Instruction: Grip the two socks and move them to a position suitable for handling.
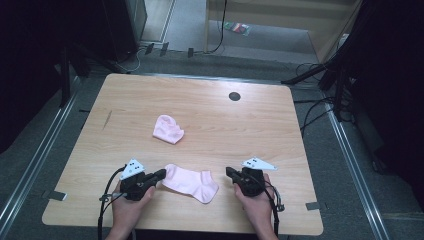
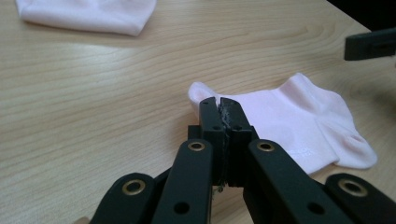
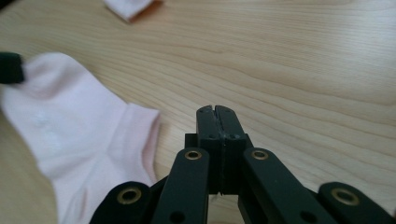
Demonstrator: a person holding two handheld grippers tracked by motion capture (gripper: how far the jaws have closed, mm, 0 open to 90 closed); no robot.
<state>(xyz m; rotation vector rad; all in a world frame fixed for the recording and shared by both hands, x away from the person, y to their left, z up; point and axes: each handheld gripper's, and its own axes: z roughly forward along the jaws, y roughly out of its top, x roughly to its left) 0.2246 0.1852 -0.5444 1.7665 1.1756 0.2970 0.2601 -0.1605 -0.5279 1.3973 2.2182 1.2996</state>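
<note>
Jaws closed, flat pink sock (image 1: 191, 183) (ankle-cut)

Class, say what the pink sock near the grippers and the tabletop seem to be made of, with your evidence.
Pink sock: soft knitted fabric, matte, probably cotton blend; it lies limp with a ribbed cuff. Tabletop: pale wood-grain surface, smooth, possibly laminate rather than solid wood.
</note>
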